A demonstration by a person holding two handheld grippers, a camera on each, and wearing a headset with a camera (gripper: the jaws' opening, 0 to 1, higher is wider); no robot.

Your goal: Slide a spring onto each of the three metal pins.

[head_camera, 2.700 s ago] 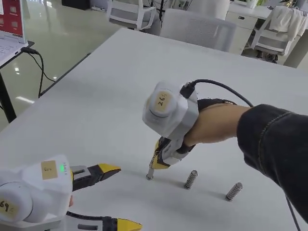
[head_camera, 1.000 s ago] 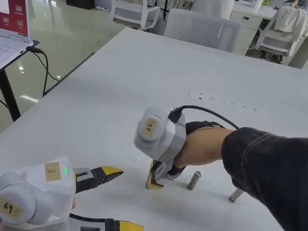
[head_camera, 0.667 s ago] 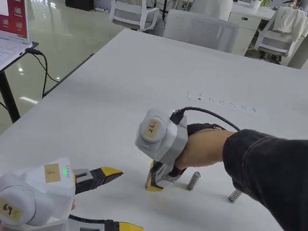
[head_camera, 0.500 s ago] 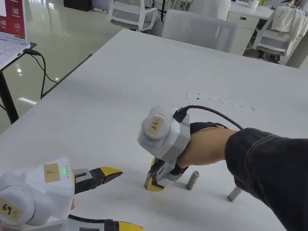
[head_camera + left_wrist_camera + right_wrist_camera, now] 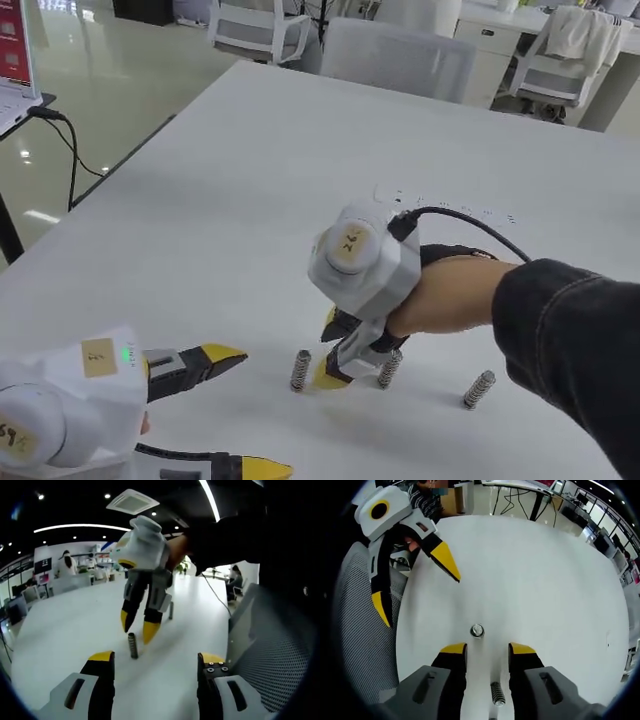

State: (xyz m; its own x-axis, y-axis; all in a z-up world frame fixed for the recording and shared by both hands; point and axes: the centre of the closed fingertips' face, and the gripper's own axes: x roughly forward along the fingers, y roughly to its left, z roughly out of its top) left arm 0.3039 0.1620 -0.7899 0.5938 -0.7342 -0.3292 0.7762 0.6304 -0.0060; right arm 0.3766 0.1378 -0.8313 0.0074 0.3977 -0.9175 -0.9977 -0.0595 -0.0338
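Three springs stand in a row on the tabletop (image 5: 250, 150): taking the left-end spring (image 5: 300, 370) as the mark, the middle spring (image 5: 389, 368) stands to its right and the third spring (image 5: 479, 389) farther right. The right gripper (image 5: 328, 350) hangs just right of the left-end spring, between it and the middle spring, fingers (image 5: 330, 374) apart. The left gripper (image 5: 245, 410) lies left of the left-end spring and nearer the person.

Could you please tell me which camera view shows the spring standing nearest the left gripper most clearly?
The left gripper view: the spring stands side-on, whole and unobstructed, near the right gripper. The head view shows it small, beside that gripper; the right gripper view looks down on its top end.
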